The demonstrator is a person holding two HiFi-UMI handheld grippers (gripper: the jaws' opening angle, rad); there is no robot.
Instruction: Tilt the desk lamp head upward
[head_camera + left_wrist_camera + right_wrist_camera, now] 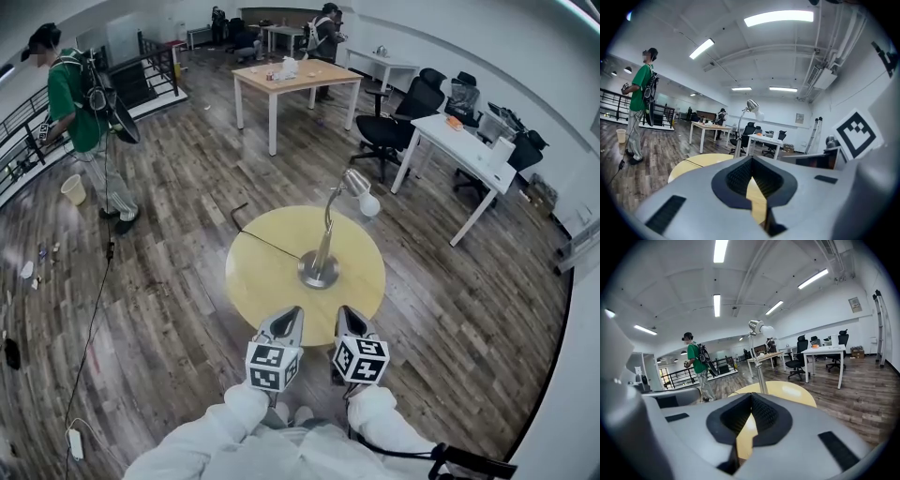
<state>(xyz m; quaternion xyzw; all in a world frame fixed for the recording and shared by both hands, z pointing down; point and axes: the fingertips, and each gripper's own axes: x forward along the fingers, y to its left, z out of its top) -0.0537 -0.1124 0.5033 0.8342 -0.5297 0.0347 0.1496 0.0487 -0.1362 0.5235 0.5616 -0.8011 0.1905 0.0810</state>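
A silver desk lamp stands on its round base (319,270) in the middle of a round yellow table (272,281). Its thin stem rises to a head with a white bulb (363,195) that points right and downward. The lamp head (753,107) shows far off in the left gripper view, and the lamp head (759,327) also shows in the right gripper view. My left gripper (289,314) and right gripper (348,316) hover side by side at the table's near edge, well short of the lamp. Both are shut and hold nothing.
The lamp's black cord (267,242) runs left across the table and off its edge. A person in a green shirt (75,98) stands at the far left by a railing. Wooden and white desks (291,80) and black office chairs (403,117) stand beyond the table.
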